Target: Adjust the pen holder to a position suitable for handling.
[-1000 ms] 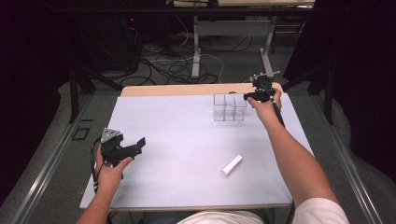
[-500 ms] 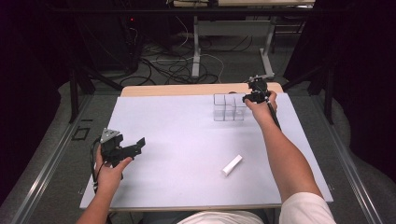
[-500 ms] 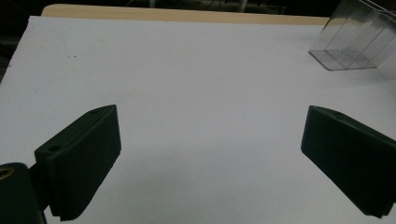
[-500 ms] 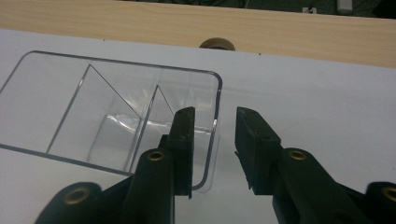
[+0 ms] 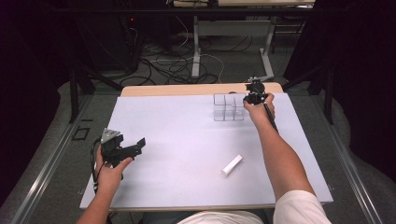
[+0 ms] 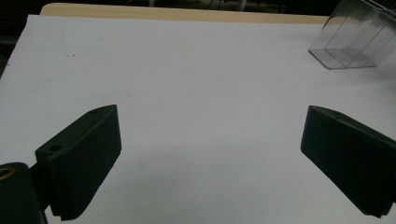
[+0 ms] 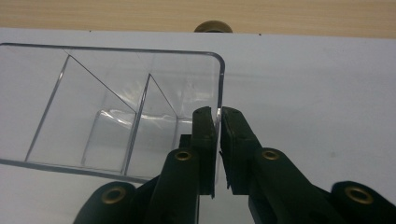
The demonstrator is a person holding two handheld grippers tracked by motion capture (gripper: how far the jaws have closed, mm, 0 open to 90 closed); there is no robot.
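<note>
the table [image 5: 177, 140] is the biggest thing here, a matte white sheet with a strip of pale wood showing along its far edge. on it, near the far right corner, stands the clear organiser [image 5: 229, 107], a rigid box of transparent plastic with thin straight walls, rounded corners and inner dividers that split it into several open-topped compartments. it looks light and stiff, glossy and rather slippery, and a thin wall of this kind could crack under a hard squeeze; the rim of an outer wall is the sensible place to take it. that is where the right gripper [image 7: 218, 122] has it: its jaws have just been closing and now stand clamped on the right-hand wall, one black ribbed pad inside the box and one outside. a pull from there would probably slide the box rather than tip it. near the front right edge lies a small white block [image 5: 232, 165], flat-faced, oblong and matte, well apart from the box. the left gripper [image 5: 135, 145] hovers near the front left corner, jaws wide apart, nothing between them.
</note>
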